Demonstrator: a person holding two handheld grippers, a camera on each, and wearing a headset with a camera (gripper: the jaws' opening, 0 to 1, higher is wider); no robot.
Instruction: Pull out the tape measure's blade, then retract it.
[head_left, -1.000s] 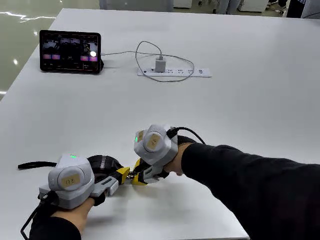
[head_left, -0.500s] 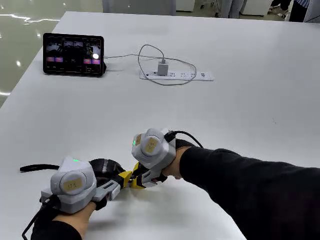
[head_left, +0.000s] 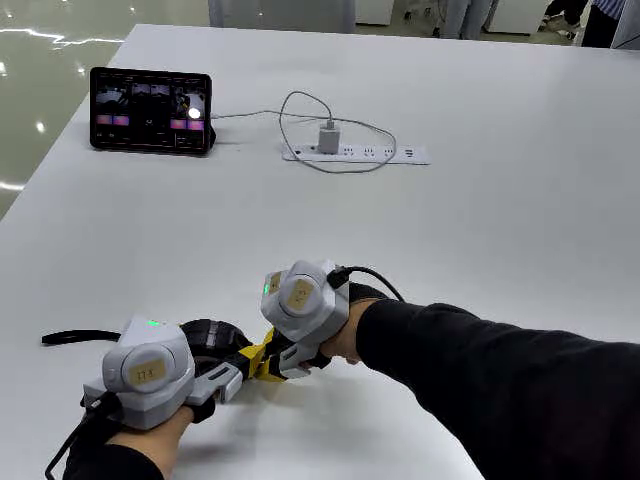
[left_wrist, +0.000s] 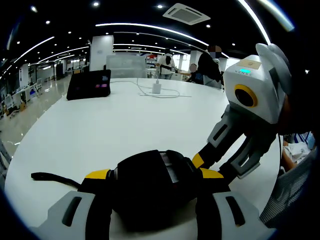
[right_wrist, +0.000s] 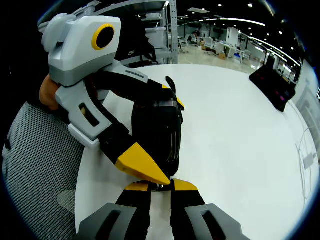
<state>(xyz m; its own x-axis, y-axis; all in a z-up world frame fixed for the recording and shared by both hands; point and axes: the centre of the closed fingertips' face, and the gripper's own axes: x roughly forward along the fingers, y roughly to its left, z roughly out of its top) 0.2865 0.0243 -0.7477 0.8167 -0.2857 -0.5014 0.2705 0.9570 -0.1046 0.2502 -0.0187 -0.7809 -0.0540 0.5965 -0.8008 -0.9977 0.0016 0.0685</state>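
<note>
Left gripper (left_wrist: 154, 176) clamps the tape measure (right_wrist: 157, 127) near the bench's (head_left: 400, 250) front edge, right gripper (right_wrist: 160, 187) pinched shut on the blade tip (right_wrist: 160, 184). Thin hold, that: one slip and the blade snaps home, or the whole thing twists free.

You're clamping black tape measure (left_wrist: 150, 192) in left gripper (left_wrist: 155, 174); right gripper (left_wrist: 212, 166) is reaching in at tape measure's right side; strap (left_wrist: 50, 177) is trailing left.

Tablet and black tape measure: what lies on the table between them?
Nothing: in the head view the table between tablet and tape measure is bare; the power strip lies off to one side.
</note>
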